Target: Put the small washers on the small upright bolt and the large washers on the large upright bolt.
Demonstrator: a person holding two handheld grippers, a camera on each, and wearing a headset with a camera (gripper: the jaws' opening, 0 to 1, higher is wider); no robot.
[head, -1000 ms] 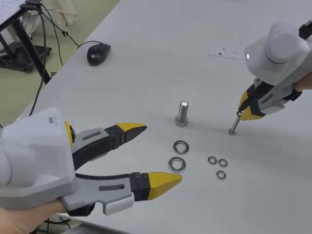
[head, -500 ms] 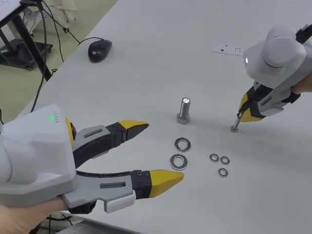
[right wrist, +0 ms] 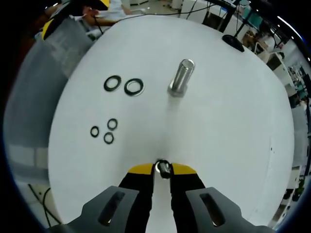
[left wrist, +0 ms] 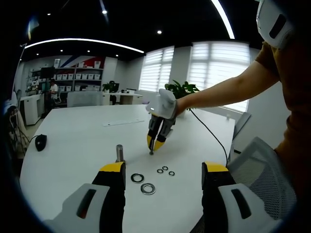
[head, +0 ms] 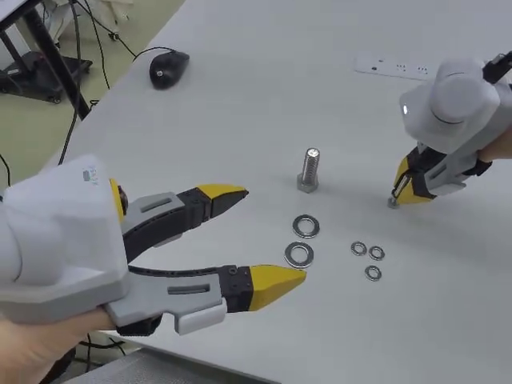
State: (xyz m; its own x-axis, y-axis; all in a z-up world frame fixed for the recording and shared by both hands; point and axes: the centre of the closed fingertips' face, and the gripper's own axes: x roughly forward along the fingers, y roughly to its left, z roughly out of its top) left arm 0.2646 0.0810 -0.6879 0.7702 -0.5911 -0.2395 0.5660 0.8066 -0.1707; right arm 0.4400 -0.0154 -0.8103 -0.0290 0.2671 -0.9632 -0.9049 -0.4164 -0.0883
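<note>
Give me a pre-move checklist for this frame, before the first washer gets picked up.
1. Large bolt upright: ok.
2. Small bolt top free for washers: not ok, the right gripper is shut on it.
3. Left gripper open: ok.
4. Two large washers flat on the table, unstacked: ok.
5. Three small washers flat, apart from each other: ok.

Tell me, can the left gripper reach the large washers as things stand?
Probably yes: the left gripper is open, and the large washers lie just beyond its tips with nothing between them.
</note>
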